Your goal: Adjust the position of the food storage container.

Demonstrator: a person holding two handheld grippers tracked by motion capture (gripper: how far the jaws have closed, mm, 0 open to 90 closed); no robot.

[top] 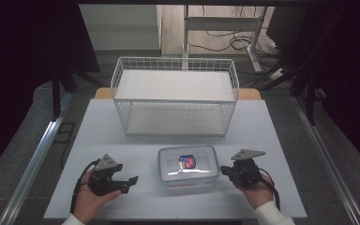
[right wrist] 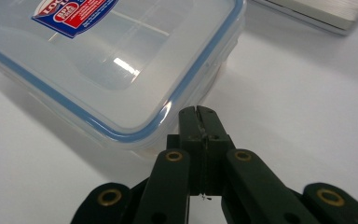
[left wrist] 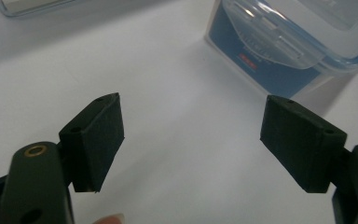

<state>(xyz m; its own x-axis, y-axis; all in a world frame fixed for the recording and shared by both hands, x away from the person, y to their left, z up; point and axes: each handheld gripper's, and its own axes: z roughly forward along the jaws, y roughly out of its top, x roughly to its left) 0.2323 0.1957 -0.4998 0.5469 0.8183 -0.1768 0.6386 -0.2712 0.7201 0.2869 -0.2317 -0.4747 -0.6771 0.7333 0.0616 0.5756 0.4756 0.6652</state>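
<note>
Left gripper (left wrist: pixel 191 135): jaws spread wide, nothing held | Right gripper (right wrist: pixel 199 116): jaws pressed together, empty, beside container corner | Clear rectangular plastic container with blue-rimmed lid (top: pixel 188 164): set on white table (top: pixel 98 131) between grippers, before white wire basket (top: pixel 176 96) | Judged light, rigid, smooth; hold advised at side clip flaps.

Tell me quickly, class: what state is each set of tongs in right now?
Left tongs: open, jaws wide apart, holding nothing, short of the plastic container.
Right tongs: closed, jaws pressed together, empty, tips beside the container's corner.
</note>
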